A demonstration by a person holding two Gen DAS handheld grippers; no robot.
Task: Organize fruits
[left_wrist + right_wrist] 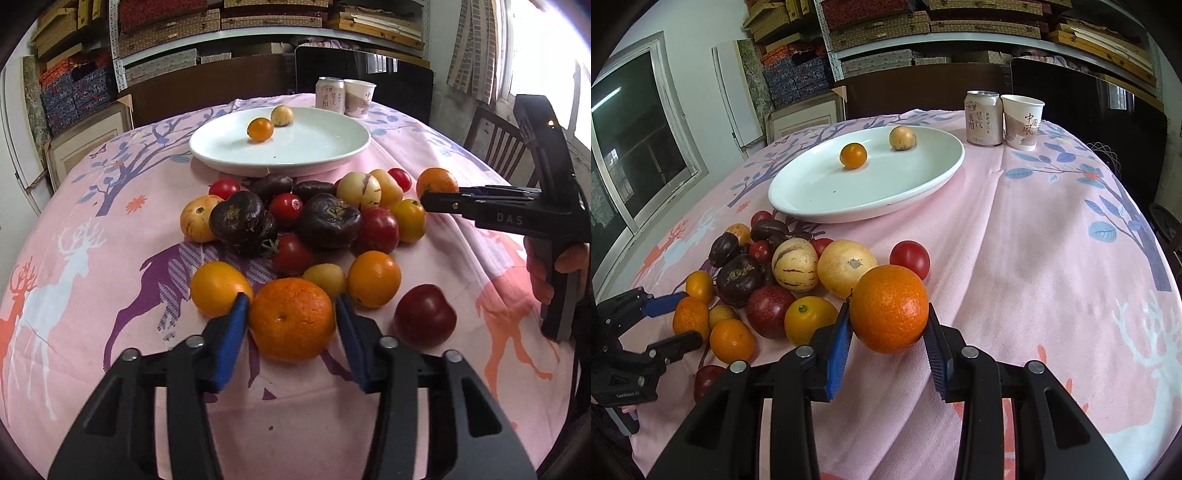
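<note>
Right tongs [888, 325] grip orange [888, 308] — tablecloth [1034, 258] beside.

Box-stacked shelves [266, 18] behind; bright window [546, 48]; dark wooden chair [498, 144].

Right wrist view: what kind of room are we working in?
Probably a home dining or storage room: a cloth-covered table, shelves of stacked boxes behind it, and a wooden chair by the window.
</note>
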